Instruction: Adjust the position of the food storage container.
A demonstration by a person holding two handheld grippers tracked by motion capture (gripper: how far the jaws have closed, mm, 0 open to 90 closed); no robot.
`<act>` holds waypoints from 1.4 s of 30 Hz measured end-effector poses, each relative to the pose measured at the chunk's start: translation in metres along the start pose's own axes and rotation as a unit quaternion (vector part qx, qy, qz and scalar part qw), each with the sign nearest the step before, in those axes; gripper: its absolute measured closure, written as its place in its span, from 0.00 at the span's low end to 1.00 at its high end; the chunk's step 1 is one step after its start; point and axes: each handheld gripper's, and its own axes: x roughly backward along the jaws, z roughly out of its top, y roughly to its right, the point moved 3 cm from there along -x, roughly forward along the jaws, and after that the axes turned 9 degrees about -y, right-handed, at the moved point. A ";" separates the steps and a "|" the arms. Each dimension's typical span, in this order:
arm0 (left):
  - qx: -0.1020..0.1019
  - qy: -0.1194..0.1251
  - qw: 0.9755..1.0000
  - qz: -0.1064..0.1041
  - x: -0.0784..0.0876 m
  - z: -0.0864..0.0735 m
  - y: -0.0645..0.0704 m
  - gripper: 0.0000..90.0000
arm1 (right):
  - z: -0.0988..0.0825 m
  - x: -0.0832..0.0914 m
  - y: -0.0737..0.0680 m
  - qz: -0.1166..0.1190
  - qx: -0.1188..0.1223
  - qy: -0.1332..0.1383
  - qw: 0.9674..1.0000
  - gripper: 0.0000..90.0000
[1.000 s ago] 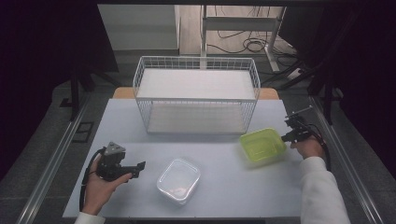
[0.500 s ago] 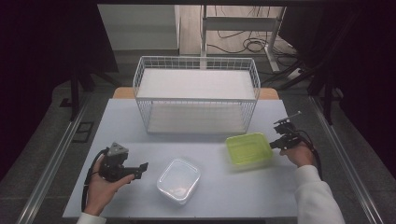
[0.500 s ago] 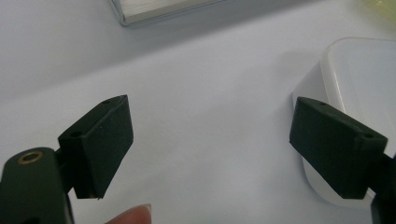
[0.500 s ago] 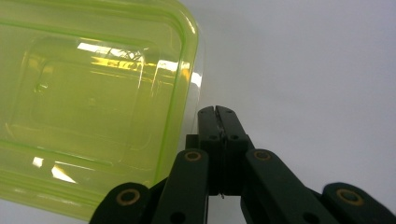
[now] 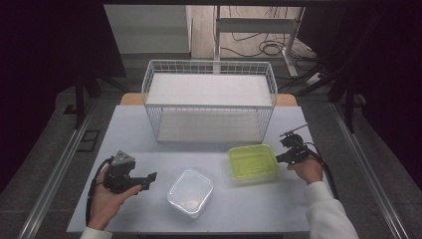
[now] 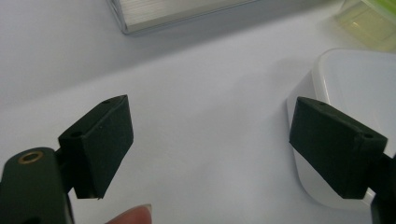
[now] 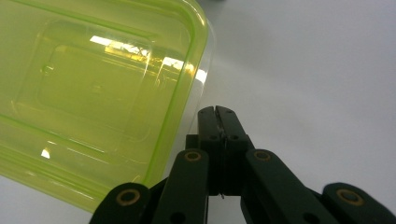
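Now, from the high view, the green container (image 5: 253, 162) sits just in front of the wire basket (image 5: 209, 102), the clear container (image 5: 190, 192) nearer me; my right gripper (image 5: 287, 149) is at the green one's right edge. Through the left gripper view, my left gripper (image 6: 210, 149) gapes wide, empty, the clear container (image 6: 345, 93) beside its right jaw. Through the right gripper view, my jaws are pressed together, seemingly pinching the green container (image 7: 98, 98) at its rim.

Green translucent container (image 5: 252, 162) sits upright and open on the surface (image 5: 134, 134), right of centre. Clear container (image 5: 190, 192) lies near it, closer to the front edge, apart.
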 end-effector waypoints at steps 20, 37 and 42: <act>0.009 -0.001 1.000 -0.007 0.000 -0.001 -0.004 0.15 | 0.006 -0.001 -0.035 0.020 0.038 0.007 0.999 0.99; 0.012 0.002 1.000 -0.008 0.001 -0.001 -0.005 0.15 | 0.008 -0.002 -0.055 0.023 0.059 0.004 0.998 0.99; 0.013 0.004 1.000 -0.007 0.002 0.000 -0.004 0.15 | 0.007 0.003 -0.054 0.015 0.057 0.015 0.998 0.99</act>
